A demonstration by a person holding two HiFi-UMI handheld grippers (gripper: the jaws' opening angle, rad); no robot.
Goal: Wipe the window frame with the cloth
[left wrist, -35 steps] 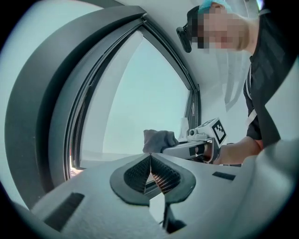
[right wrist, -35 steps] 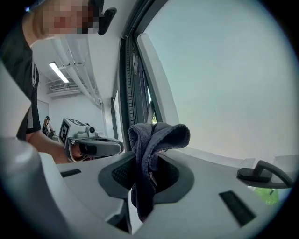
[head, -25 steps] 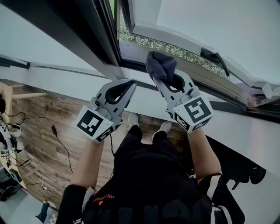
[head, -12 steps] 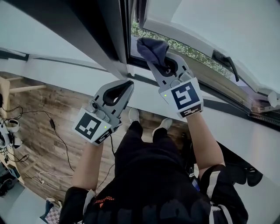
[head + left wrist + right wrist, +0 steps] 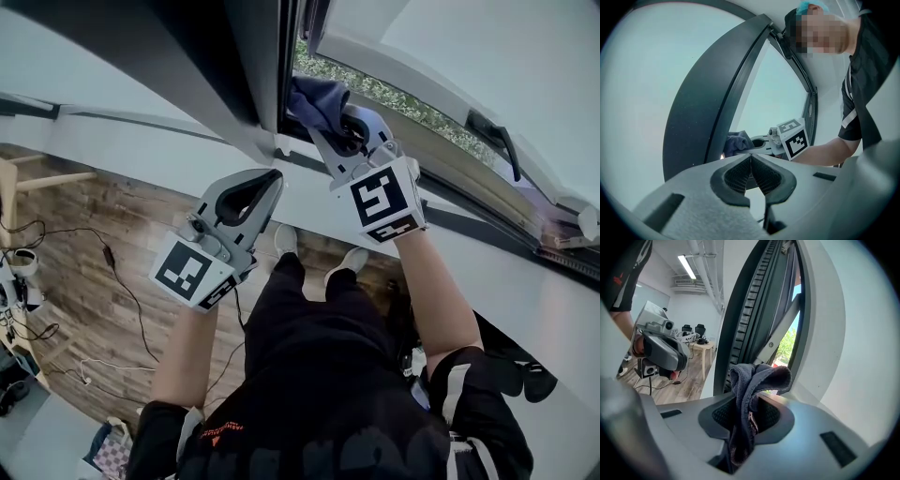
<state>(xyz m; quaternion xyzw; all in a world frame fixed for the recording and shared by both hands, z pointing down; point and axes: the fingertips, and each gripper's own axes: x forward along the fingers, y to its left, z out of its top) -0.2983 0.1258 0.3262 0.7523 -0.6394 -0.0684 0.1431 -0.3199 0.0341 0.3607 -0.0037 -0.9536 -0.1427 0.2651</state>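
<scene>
My right gripper (image 5: 330, 125) is shut on a dark blue-grey cloth (image 5: 317, 99), and the cloth bunch presses into the bottom corner of the dark window frame (image 5: 265, 70) by the open sash. In the right gripper view the cloth (image 5: 752, 380) hangs folded between the jaws, right against the ribbed frame channel (image 5: 747, 315). My left gripper (image 5: 269, 178) is shut with nothing in it, held lower and to the left, just below the frame's upright. The left gripper view shows its closed jaws (image 5: 750, 157) and, beyond them, the right gripper (image 5: 759, 143) with the cloth (image 5: 737, 143).
The white sash (image 5: 450, 56) stands open to the right, with a black handle (image 5: 492, 141) on it. A white sill (image 5: 469, 253) runs under the window. Green shrubs (image 5: 403, 103) show outside. Below are a wooden floor (image 5: 84, 253) with cables and the person's legs.
My right gripper has carried the cloth up and left, from the sill into the frame's bottom corner. The left gripper has barely moved.
</scene>
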